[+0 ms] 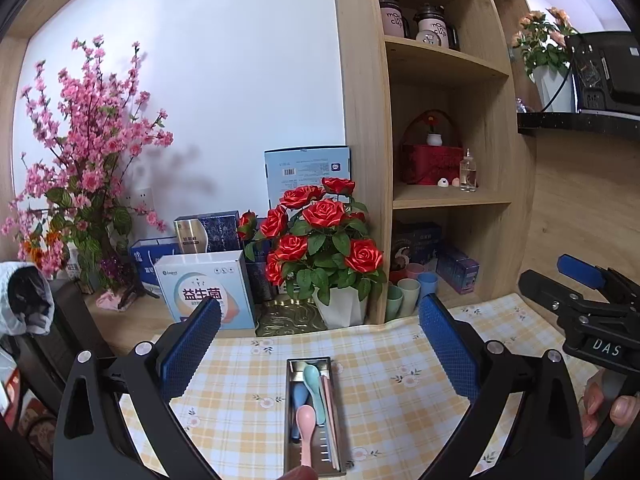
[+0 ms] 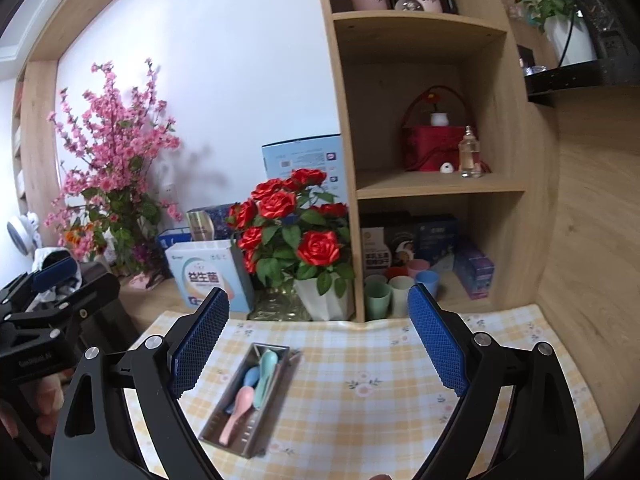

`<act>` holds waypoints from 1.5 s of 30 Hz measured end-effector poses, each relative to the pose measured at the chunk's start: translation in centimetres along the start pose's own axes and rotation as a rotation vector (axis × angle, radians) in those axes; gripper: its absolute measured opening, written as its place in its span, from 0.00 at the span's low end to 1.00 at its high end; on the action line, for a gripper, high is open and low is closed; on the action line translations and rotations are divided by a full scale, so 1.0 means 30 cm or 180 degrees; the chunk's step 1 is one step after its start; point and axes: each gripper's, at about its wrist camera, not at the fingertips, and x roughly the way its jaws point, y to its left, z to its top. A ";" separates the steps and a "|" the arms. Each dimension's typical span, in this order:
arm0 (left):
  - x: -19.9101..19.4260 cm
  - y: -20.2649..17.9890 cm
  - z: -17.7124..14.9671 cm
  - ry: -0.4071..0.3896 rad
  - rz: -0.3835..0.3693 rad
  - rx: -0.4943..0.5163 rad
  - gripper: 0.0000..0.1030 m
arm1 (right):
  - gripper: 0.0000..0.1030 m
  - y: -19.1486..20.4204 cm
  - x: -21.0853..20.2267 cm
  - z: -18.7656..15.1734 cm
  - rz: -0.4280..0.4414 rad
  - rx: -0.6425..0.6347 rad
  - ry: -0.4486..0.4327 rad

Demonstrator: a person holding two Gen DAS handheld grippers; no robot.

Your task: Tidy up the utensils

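A long metal utensil tray point(image 1: 333, 432) point(image 2: 218, 428) lies on the yellow checked tablecloth point(image 1: 400, 396) point(image 2: 360, 400). In it lie a pink spoon point(image 1: 306, 428) point(image 2: 239, 404), a teal spoon point(image 1: 314, 384) point(image 2: 265, 372), a blue spoon point(image 1: 298, 396) point(image 2: 250, 376) and pale chopsticks point(image 1: 330, 412). My left gripper point(image 1: 320, 340) is open and empty, above the tray. My right gripper point(image 2: 318, 328) is open and empty, up and to the right of the tray. The right gripper also shows at the right edge of the left wrist view point(image 1: 588, 300).
A white pot of red roses point(image 1: 320, 248) point(image 2: 296, 232), boxes point(image 1: 208, 292) point(image 2: 212, 280) and pink blossoms point(image 1: 88, 152) stand behind the cloth. Wooden shelves point(image 1: 444, 200) point(image 2: 436, 188) at the right hold pastel cups point(image 1: 408, 292) point(image 2: 392, 288), a red basket and jars.
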 end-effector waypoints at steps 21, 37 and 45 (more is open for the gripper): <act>-0.003 -0.006 -0.010 0.0075 -0.0020 -0.0031 0.94 | 0.85 -0.002 -0.025 0.006 -0.0088 -0.0063 -0.0041; -0.002 0.039 -0.039 0.0165 -0.0056 -0.0164 0.94 | 0.85 0.013 -0.015 -0.003 -0.0110 -0.0103 0.0001; -0.005 0.050 -0.044 0.0174 0.0000 -0.0148 0.94 | 0.85 0.019 -0.010 -0.004 -0.0118 -0.0101 0.0019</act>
